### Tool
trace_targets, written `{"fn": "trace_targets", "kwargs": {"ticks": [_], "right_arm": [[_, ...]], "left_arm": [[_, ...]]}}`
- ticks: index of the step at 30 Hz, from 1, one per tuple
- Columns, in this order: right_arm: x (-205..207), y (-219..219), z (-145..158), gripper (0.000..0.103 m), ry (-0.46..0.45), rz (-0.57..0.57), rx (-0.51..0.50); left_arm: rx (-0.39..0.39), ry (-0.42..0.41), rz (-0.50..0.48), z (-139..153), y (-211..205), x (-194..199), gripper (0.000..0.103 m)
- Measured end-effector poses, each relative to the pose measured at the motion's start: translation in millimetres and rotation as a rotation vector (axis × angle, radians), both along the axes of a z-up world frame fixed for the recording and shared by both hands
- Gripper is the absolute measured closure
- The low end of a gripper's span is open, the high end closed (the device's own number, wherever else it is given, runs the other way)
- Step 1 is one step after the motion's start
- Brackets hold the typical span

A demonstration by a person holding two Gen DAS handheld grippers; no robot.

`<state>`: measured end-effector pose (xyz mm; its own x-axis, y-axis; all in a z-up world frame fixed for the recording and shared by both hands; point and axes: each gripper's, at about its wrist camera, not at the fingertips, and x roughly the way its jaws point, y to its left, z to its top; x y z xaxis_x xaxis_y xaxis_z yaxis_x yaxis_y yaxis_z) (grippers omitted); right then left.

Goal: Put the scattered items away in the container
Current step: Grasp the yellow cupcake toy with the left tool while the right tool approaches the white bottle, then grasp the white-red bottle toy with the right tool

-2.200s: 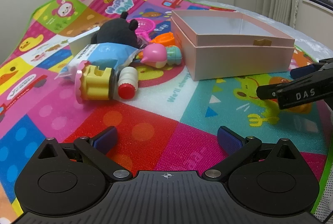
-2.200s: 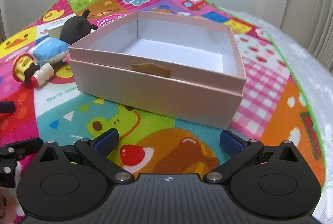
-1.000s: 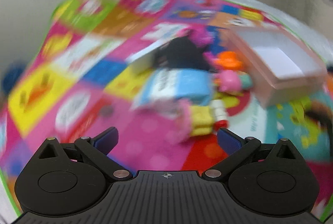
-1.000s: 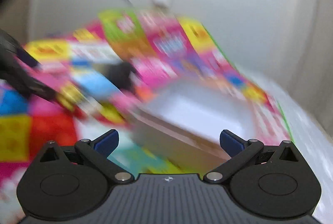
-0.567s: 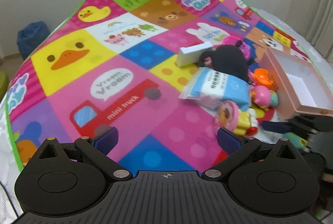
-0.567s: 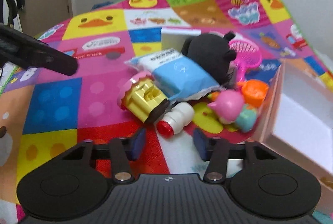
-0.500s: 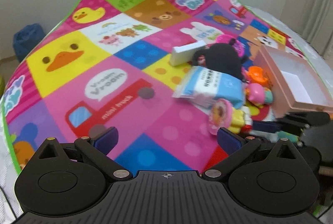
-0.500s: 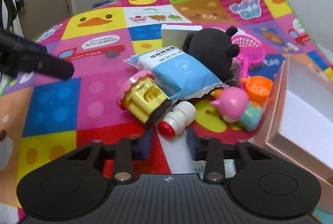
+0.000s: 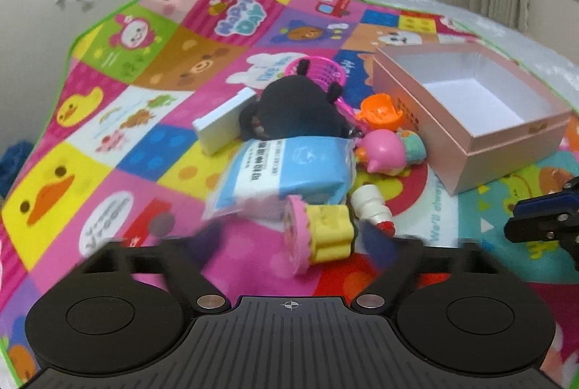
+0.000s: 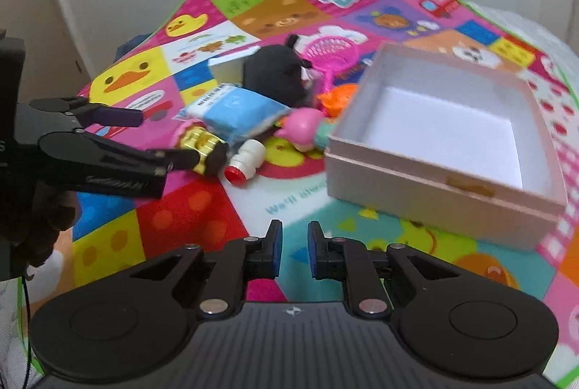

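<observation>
While the left gripper (image 9: 296, 240) is closing its blurred jaws around the yellow toy with a pink frill (image 9: 318, 233), not yet clearly pressing it, the right gripper (image 10: 293, 253) hangs clenched on nothing above the play mat (image 10: 181, 219). Just beyond the toy lie a small white bottle with a red cap (image 9: 372, 206), a blue packet (image 9: 286, 168), a pink figure (image 9: 387, 153) and a black plush (image 9: 293, 110). Farther right stands the empty pink box (image 9: 506, 157).
</observation>
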<state>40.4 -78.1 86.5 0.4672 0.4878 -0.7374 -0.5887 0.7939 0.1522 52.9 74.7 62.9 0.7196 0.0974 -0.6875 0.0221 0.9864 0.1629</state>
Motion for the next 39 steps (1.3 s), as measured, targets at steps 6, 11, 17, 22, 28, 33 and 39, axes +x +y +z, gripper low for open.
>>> {"fn": "trace_targets", "kwargs": {"ticks": [6,11,17,22,28,33,39], "right_arm": [[5.2,1.0,-14.4,0.078,0.047,-0.009,0.027],[0.9,9.1,-18.3,0.064,0.042,0.02,0.028],[1.5,10.9,-24.1,0.058,0.055,0.019,0.026],[0.5,13.6,-22.8,0.054,0.036,0.018,0.022],[6.4,37.3,-16.3,0.052,-0.031,0.05,0.015],[27.5,78.9,-16.1,0.052,-0.072,0.076,-0.004],[41.3,106.3,-31.9,0.075,-0.06,0.085,-0.065]], "left_arm": [[0.014,0.02,-0.003,-8.3,-11.0,10.4,0.03],[0.026,0.035,0.011,-12.4,-9.3,13.1,0.041],[0.064,0.043,0.001,-12.7,-4.8,10.8,0.056],[0.338,-0.032,-0.107,-12.8,-9.2,-12.4,0.056],[0.355,-0.008,-0.2,-22.1,-9.9,-43.7,0.054],[0.218,-0.014,-0.284,-16.5,-6.1,-64.8,0.039],[0.082,-0.037,-0.181,-5.1,13.6,-75.2,0.006]]}}
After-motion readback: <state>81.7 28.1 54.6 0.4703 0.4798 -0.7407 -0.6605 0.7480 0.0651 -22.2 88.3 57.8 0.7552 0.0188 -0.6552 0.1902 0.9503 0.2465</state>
